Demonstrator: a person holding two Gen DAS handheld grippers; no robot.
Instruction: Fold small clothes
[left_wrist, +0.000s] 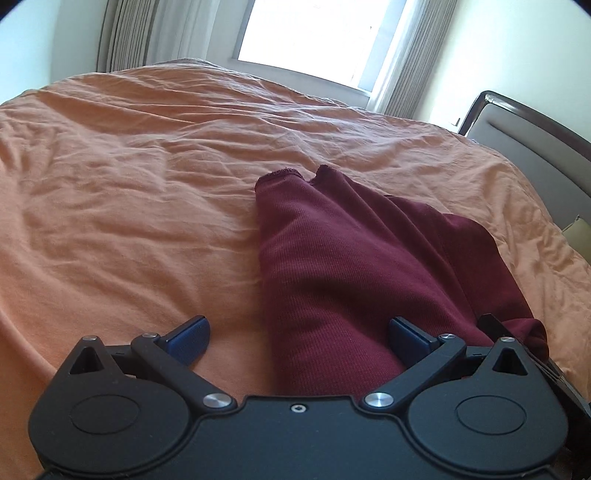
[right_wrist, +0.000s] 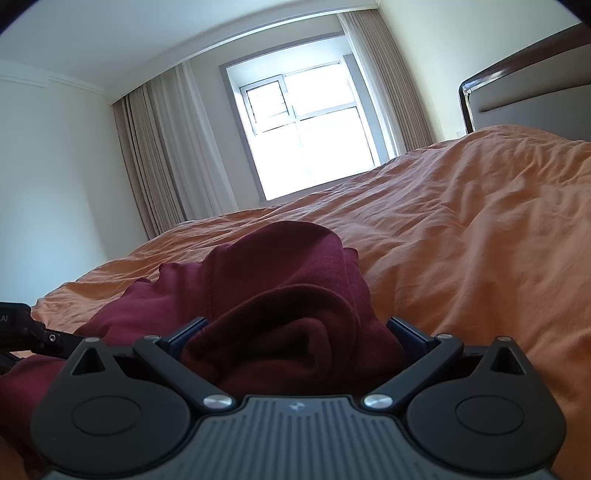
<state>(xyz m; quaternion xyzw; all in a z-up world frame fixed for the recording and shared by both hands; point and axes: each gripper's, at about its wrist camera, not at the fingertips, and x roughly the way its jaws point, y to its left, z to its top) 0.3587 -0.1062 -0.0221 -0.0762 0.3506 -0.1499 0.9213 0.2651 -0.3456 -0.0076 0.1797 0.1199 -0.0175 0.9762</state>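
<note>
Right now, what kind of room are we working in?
Most likely a bedroom: a bed with an orange cover, a padded headboard, and a curtained window.

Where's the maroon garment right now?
The maroon garment lies bunched on the orange bedspread, between both open grippers' fingers, right of centre in the left wrist view.

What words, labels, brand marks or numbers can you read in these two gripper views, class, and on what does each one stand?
"AI": white letters on the black body of the other gripper at the left edge of the right wrist view; the marking is cut off by the frame, so it may be part of a longer word.
Small emblem on the grey ribbed plate of the right gripper: a logo, too small to read.
The dark red knitted garment and orange bedsheet show no text.
</note>
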